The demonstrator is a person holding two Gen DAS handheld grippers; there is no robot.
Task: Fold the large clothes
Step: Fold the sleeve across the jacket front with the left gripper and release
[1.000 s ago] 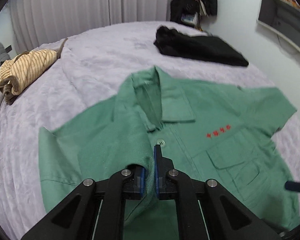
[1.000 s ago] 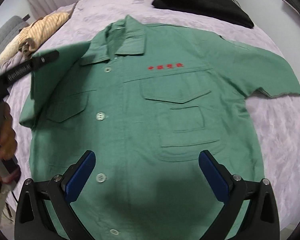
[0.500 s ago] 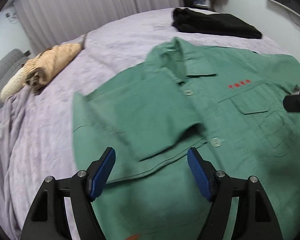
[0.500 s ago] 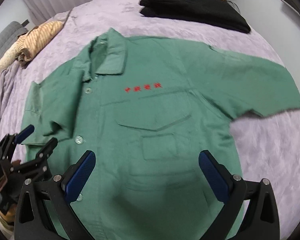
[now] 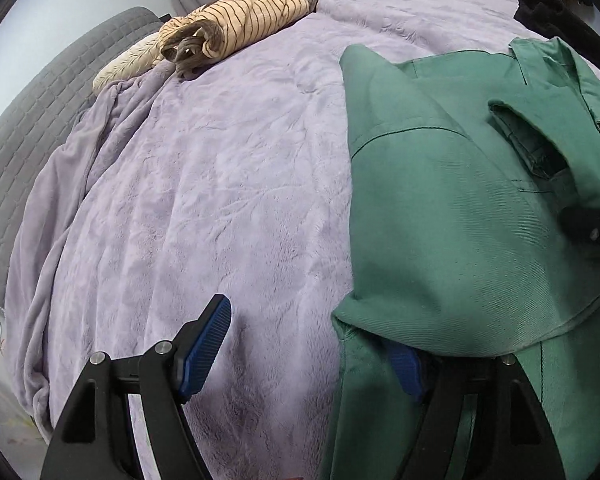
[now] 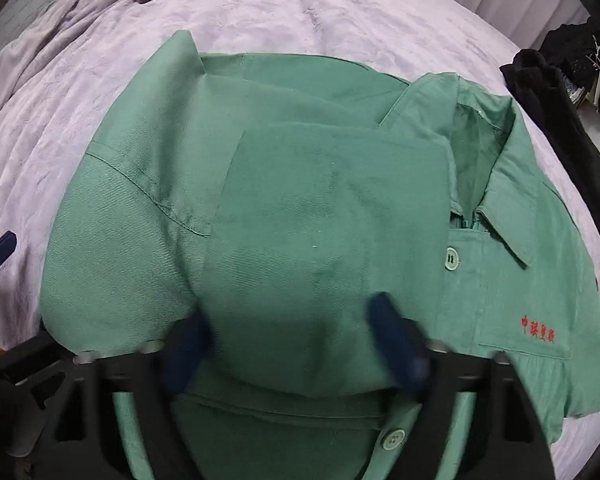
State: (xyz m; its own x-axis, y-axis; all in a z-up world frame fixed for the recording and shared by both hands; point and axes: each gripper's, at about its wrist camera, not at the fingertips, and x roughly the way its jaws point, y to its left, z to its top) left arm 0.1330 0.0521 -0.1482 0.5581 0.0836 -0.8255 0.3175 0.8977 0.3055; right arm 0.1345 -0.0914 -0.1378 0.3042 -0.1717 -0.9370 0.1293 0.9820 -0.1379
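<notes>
Shirt folding is under way on the lavender bed: the green work shirt is lying face up, collar toward the far side, with one sleeve already turned in over the chest and buttons showing down the placket.

Right tongs are closing around a raised hump of that folded-in cloth; the blue pads are blurred, and I am judging that they are not yet pressing on the fabric, though it is sitting between them. Left tongs are standing wide: one pad is hanging over bare blanket, the other is tucked under the lifted side edge of the shirt, gripping nothing.

To do this step well, I am thinking the right tongs should be pinching only the top layer near the folded edge, not bunching the panel beneath, or the fold will be dragging out of line. The left tongs would be better taking the side hem low down, so both grips are carrying one straight crease parallel to the placket. Moving both together, low over the bed, should be keeping the sleeve from sliding back out.

Striped garment and black clothes are lying well apart, clear of the work
</notes>
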